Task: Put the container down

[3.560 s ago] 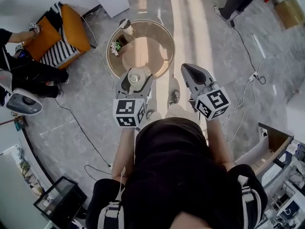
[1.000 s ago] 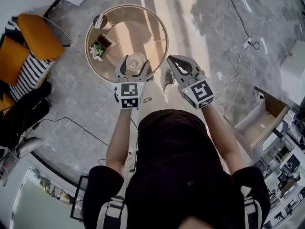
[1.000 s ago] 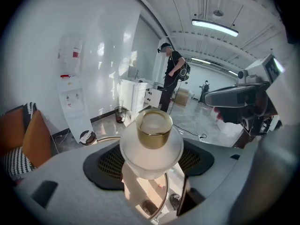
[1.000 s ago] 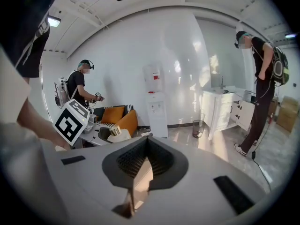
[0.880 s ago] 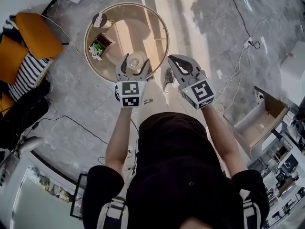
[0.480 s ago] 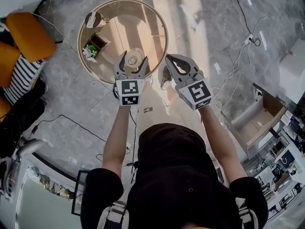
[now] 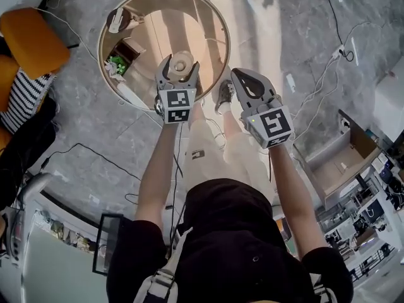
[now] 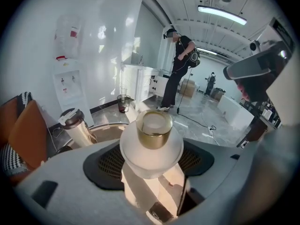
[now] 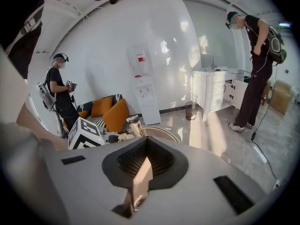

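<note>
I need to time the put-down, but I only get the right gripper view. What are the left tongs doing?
Observer: The left tongs are shut on a white container with a gold neck.
Operator: Is it over the table?
Observer: In the head view it lines up over the near part of the round table. I can't tell how high above it.

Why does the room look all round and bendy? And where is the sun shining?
Left gripper view: the wide lens curves the walls and the ceiling light, darkens the corners, and makes the close container look huge. Head view: sun stripes cross the table and floor. Right gripper view: glare spots on the white wall.
</note>
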